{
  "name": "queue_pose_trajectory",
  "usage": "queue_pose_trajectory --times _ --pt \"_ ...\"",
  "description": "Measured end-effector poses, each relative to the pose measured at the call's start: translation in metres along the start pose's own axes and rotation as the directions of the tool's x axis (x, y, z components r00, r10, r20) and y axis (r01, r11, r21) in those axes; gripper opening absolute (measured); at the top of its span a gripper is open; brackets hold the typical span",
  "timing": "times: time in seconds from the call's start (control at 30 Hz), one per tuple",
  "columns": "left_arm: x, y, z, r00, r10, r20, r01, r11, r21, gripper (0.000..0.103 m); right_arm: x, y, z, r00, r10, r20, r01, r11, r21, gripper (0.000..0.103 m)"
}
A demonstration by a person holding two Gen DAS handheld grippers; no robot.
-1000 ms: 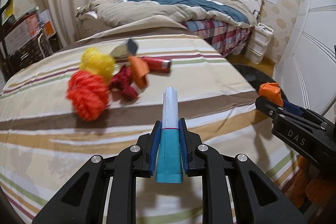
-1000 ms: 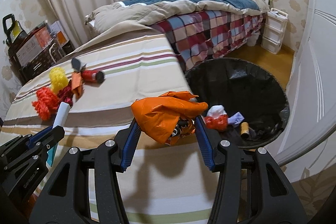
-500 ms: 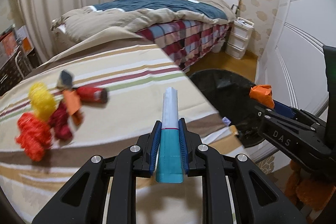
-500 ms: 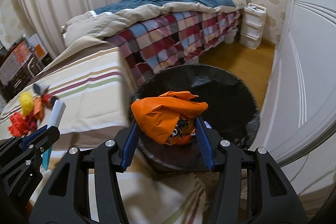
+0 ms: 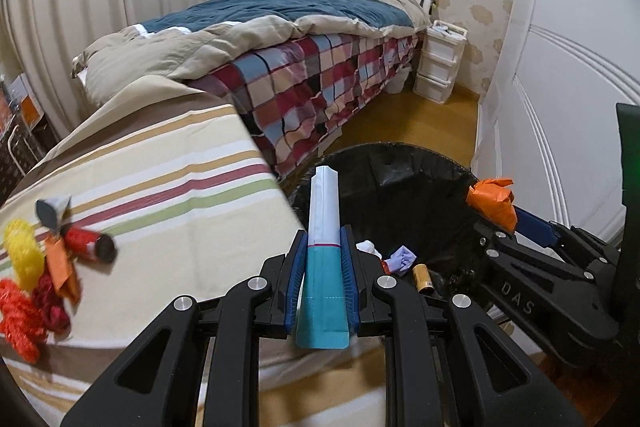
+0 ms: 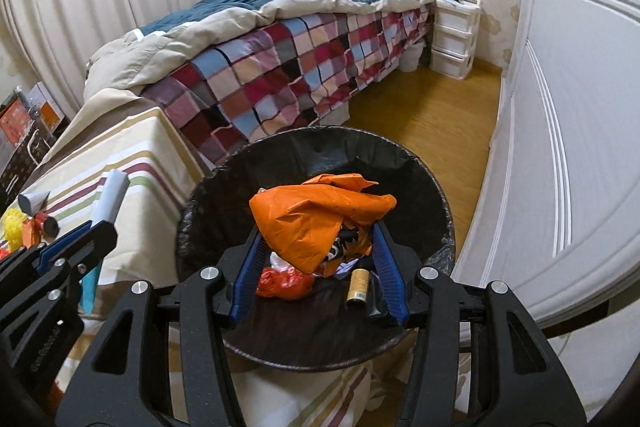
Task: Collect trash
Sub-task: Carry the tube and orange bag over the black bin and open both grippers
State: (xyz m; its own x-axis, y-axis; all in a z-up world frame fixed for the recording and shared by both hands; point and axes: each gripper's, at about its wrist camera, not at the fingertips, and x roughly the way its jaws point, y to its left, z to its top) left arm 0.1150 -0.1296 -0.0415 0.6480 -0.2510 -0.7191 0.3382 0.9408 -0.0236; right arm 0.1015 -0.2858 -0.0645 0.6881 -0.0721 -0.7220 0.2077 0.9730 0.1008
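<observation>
Two grippers, both loaded. Our left gripper (image 5: 323,287) clamps its jaws on a folded teal-and-white packet (image 5: 323,259), held at the edge of the striped tablecloth (image 5: 180,187) with its tip over the black-lined trash bin (image 6: 400,163); the packet's print is too small to read. Our right gripper (image 6: 320,279) grips a crumpled orange wrapper (image 6: 316,215) directly above the bin's opening; a dark printed patch shows on the wrapper's underside, illegible. The wrapper hides part of the bin's contents; we make out red-orange plastic (image 6: 284,281), a gold cylinder (image 6: 357,285), and, in the left view, a lilac scrap (image 5: 402,259). Uncollected on the cloth: red cylinder (image 5: 90,243), yellow pom (image 5: 22,255), orange-red pom (image 5: 18,319) cut off by the frame, dark red piece (image 5: 50,303), orange scrap (image 5: 60,263), grey cone (image 5: 52,209), all blurred. Legible writing: "DAS" on the right gripper's arm in the left view. Behind: bed (image 5: 280,39), white drawer unit (image 5: 440,67).
</observation>
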Motion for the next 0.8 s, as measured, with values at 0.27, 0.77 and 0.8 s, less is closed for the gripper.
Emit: queue_pose_trajectory --times 0.27,0.77,0.8 --pt "0.025 -0.011 0.009 0.999 0.009 -0.035 -0.008 1.000 0.006 0.020 0.017 -0.010 0.004 1.000 -0.008 -0.023 0.008 1.000 0.015 0.051" --pt "0.021 -0.004 0.009 1.000 0.029 -0.011 -0.029 0.999 -0.040 0.070 0.022 -0.015 0.001 0.998 -0.052 -0.022 0.052 0.998 0.030 0.068" --pt "0.020 -0.003 0.009 0.999 0.034 -0.008 -0.034 0.998 -0.044 0.073 0.022 -0.015 0.001 0.998 -0.054 -0.022 0.054 0.998 0.031 0.068"
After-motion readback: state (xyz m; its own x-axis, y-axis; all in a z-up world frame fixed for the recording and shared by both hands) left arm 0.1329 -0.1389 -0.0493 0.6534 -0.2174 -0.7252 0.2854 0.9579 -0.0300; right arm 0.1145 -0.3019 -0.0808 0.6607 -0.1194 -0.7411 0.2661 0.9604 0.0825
